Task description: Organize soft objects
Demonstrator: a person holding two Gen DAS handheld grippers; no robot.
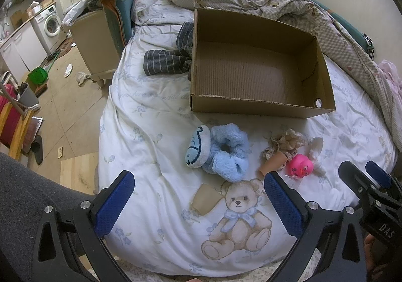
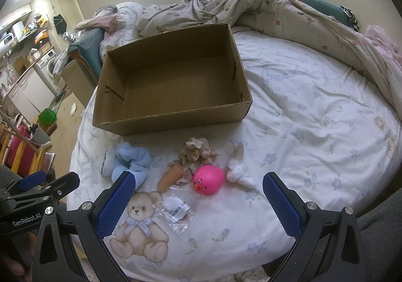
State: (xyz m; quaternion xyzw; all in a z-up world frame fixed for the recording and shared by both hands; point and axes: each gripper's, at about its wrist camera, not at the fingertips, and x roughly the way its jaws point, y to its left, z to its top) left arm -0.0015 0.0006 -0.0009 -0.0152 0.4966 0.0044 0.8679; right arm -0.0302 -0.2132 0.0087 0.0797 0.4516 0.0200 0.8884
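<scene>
A: So, nothing is packed yet. The cardboard box [image 1: 256, 73] sits empty in the upper middle of the left wrist view, on the bed sheet [image 1: 155, 131].

B: And both tools? The left gripper [image 1: 198, 202] is spread wide, holding nothing; the right gripper [image 2: 198, 202] likewise, spread and bare.

A: Going left to right below the box: the blue plush slipper [image 1: 221, 150] at centre, then the beige lace doll [image 1: 281, 148], the pink rubber duck [image 1: 300, 165] touching it, and the white fluffy piece [image 2: 238, 169] just beside the duck.

B: I'd judge the slipper is the left gripper's first pick. Come down over the fluffy cuff, not the stiff sole.

A: Agreed. Close gently; plush squashes. Keep the clear wrapper [image 2: 176, 209], low centre of the right view, out of the pinch.
</scene>
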